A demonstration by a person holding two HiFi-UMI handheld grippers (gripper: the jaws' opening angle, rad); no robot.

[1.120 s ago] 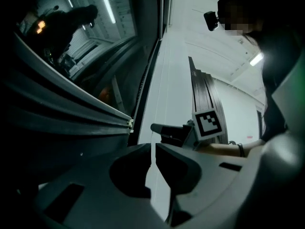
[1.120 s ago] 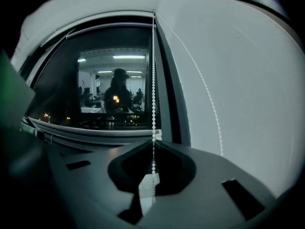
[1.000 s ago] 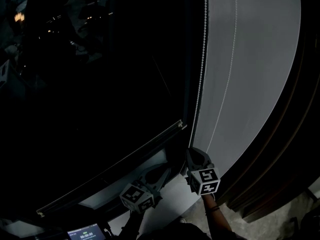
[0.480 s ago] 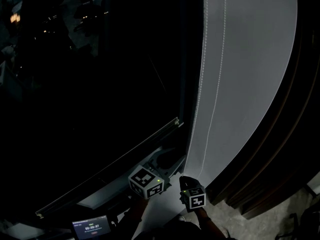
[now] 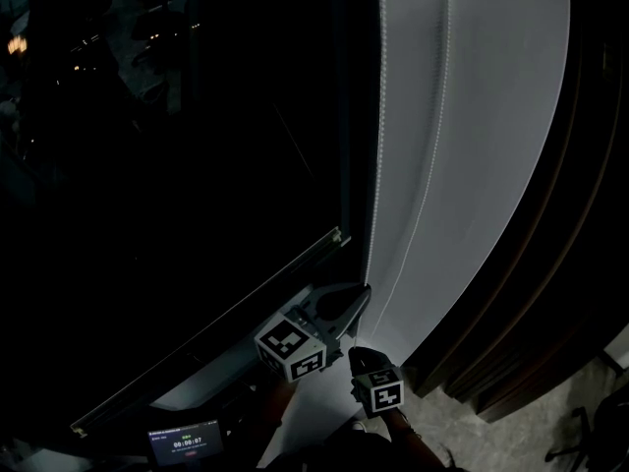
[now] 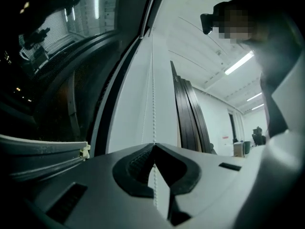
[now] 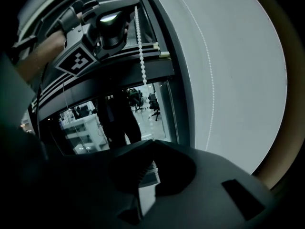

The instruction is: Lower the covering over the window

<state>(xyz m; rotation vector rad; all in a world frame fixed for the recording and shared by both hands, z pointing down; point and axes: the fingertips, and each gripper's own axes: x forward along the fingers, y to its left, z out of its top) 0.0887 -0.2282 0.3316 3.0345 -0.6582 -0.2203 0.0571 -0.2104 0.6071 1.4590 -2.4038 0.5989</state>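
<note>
A white bead chain (image 5: 377, 146) hangs in two strands along the right side of the dark window, against a white wall. My left gripper (image 5: 362, 295) is shut on one strand; the left gripper view shows the chain (image 6: 153, 89) pinched at the tips of that gripper (image 6: 153, 144). Just below it, my right gripper (image 5: 357, 355) is shut on the same chain (image 7: 140, 46), which runs up from its tips (image 7: 153, 141) to the left gripper (image 7: 132, 5). The blind's pale bottom rail (image 5: 216, 327) crosses the window at a slant, near the left gripper.
A white wall (image 5: 491, 116) lies right of the chain, and dark wooden frame strips (image 5: 550, 264) curve beyond it. A small lit timer screen (image 5: 185, 441) sits at the bottom left. The glass under the rail (image 7: 143, 61) reflects an office and a standing person (image 7: 116, 113).
My right gripper has come down along the chain, still shut. My left gripper rose past it, opened, and closed on the chain higher up.
</note>
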